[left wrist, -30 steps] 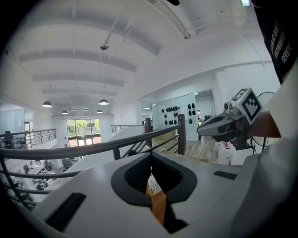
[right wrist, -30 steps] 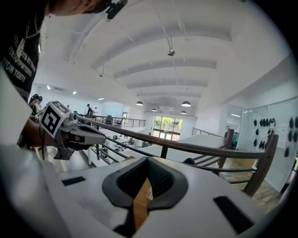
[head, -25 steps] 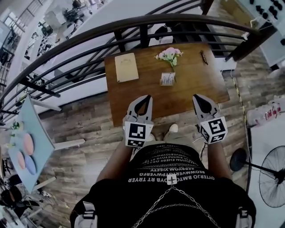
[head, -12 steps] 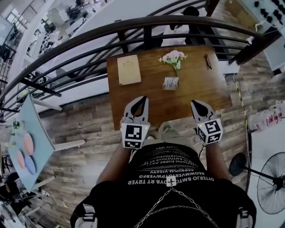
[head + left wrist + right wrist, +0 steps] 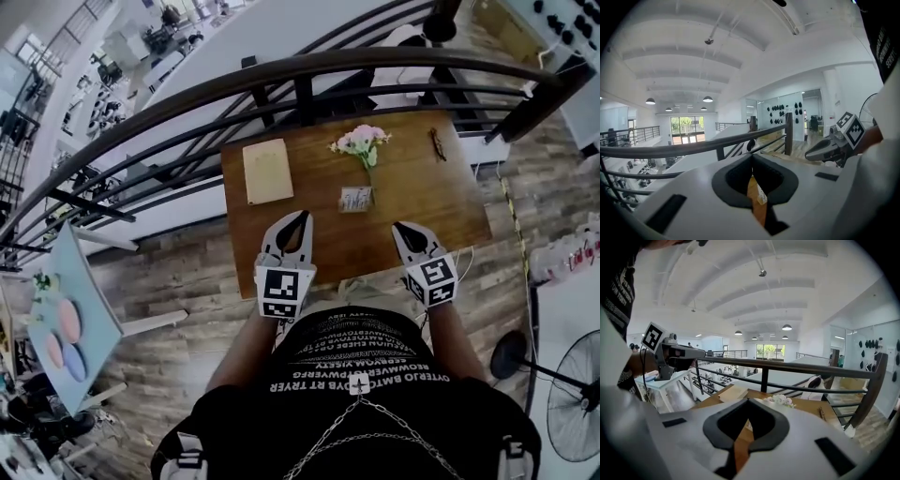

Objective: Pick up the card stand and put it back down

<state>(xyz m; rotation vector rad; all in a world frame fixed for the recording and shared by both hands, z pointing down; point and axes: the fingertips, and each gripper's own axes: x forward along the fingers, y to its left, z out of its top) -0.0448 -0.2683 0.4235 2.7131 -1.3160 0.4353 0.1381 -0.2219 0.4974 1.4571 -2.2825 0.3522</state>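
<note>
I see the card stand (image 5: pixel 354 199) farther out, between my left gripper (image 5: pixel 302 217) and right gripper (image 5: pixel 401 228) — both pinched closed, empty.

The right gripper (image 5: pixel 748 401) has its jaws tip to tip over the wooden tabletop (image 5: pixel 805 405); a tan notebook (image 5: pixel 731 393) lies left of the pink flowers (image 5: pixel 779 400).

I'm seeing a brown wood-grain table (image 5: pixel 412 202), pink flowers (image 5: pixel 361 139), a beige pad (image 5: pixel 267 171), and black-and-white square patterns on the grey left gripper (image 5: pixel 300 217) and right gripper (image 5: pixel 402 228).
</note>
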